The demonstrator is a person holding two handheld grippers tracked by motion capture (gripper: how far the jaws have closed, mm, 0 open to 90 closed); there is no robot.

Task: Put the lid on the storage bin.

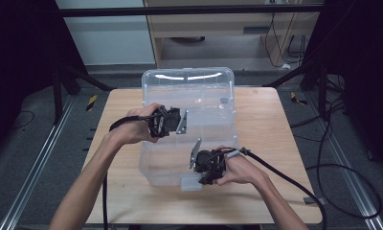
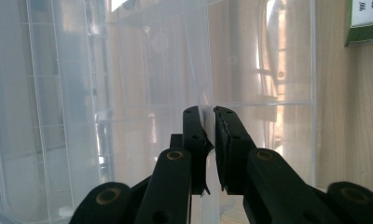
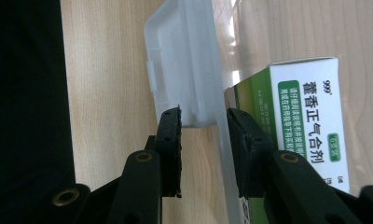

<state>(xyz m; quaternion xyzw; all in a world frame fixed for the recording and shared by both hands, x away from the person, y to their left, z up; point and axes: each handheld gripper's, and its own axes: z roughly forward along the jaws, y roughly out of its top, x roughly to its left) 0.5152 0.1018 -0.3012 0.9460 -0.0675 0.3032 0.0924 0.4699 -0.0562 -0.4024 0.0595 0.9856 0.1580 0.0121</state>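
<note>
Nearest the person, the right gripper [image 1: 206,178] sat at the near edge of one clear plastic bin [image 1: 218,129], close to the front of the one wooden table [image 1: 266,143]. In the right gripper view its two jaws straddled the bin's near wall and the latch tab [image 3: 182,74] sticking off it, one jaw outside on the tab side, the other inside. They looked clamped on wall and tab, though a thin gap at the inner pad couldn't be ruled out. One green-and-white medicine box [image 3: 306,126] lay just behind the inner jaw, inside the bin, touching or nearly touching the wall. Printed text on it, not readable beyond a few characters.

A bit farther in, the left gripper [image 1: 184,120] was over the bin's left side, held by the left hand [image 1: 137,127]. In the left gripper view [image 2: 210,140] its two jaws were pinched nearly together on a thin clear edge of the bin, a wall or rib, couldn't tell which. Same green box corner showed at upper right of that view [image 2: 364,23].

Count: two grippers, one bin, one box, one table. The bin stood mid-table, long side running away from the person, far end reaching the table's back edge. Beyond the table, one pale cabinet [image 1: 208,33] with loose cables [image 1: 295,43] on the floor.
</note>
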